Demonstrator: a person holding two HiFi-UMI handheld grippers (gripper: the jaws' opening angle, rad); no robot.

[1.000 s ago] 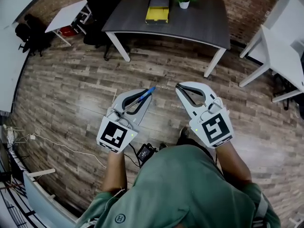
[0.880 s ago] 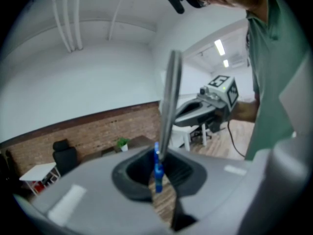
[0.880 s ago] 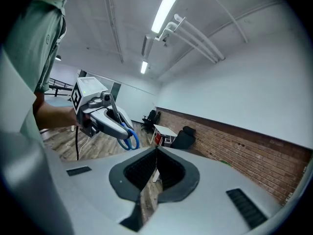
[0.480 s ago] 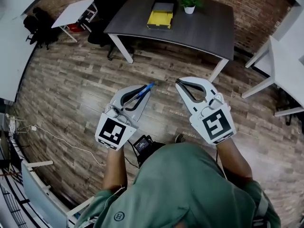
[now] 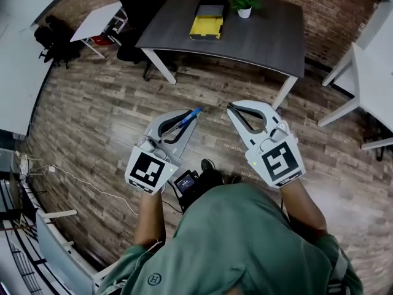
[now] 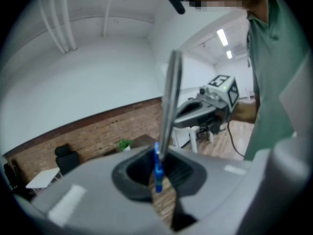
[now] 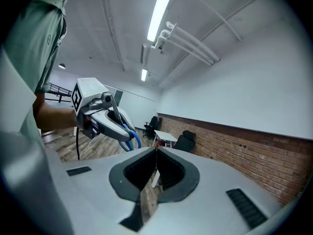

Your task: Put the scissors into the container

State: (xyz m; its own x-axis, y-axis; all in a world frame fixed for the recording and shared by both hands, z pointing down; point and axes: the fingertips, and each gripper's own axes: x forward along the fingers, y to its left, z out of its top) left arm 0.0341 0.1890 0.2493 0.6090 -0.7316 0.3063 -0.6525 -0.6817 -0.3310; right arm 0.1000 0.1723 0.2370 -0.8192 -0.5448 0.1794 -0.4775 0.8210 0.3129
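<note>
**Desk:** How is the light on your feeds?

**Me:** Soft and even on my head view, a bit muted. The wood floor left of the left gripper carries a pale sheen. Shadows under the dark table far ahead are faint.

**Desk:** Any glare?

**Me:** Yes. In my right gripper view a ceiling tube light high above the jaws burns out white.

**Desk:** Focus?

**Me:** In my left gripper view the scissors rise from the jaws as a smeared grey streak, too close to be sharp. The room behind is hazy.

**Desk:** Edges?

**Me:** I see strong fisheye bending on all three, and black corners on both gripper views.
</note>
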